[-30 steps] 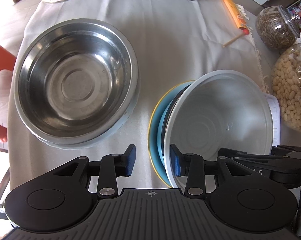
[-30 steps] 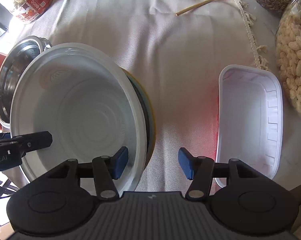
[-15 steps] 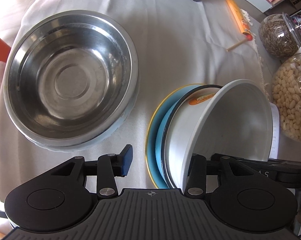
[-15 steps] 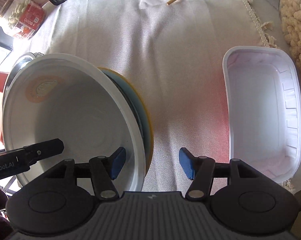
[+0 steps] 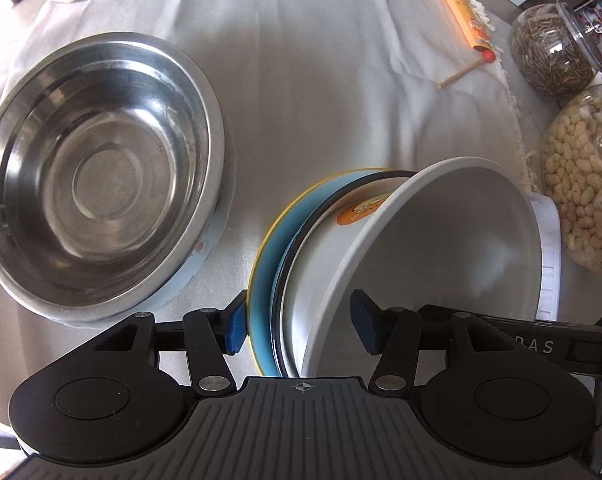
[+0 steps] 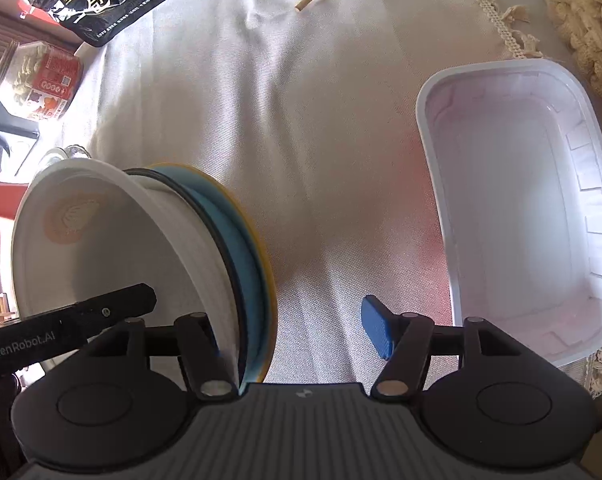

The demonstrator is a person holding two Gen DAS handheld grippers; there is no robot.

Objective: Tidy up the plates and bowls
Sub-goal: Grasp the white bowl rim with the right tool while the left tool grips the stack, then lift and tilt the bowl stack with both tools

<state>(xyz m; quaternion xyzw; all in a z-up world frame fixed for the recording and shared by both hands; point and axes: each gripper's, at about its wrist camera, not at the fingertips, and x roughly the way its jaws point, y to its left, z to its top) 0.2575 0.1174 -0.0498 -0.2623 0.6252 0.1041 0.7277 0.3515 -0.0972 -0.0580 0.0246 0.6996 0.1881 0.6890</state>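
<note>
**Nested stack tips on edge between two grippers**

Our left gripper (image 5: 297, 328) has its jaws apart, straddling the near rims of a white bowl (image 5: 453, 240) and the blue plate (image 5: 265, 280) under it, without clamping them. Our right gripper (image 6: 297, 336) is also wide apart, with one finger inside the bowl and the other over bare cloth. A second ago the stack lay nearly flat at lower centre; now it stands tilted steeply, so we judge it is being lifted toward the steel bowl (image 5: 101, 176) at left. Only the left view shows that steel bowl fully; only the right view shows the whole white tray (image 6: 517, 208) on the tabletop (image 6: 301, 120) at right, and the plate's yellow edge side-on.
</note>
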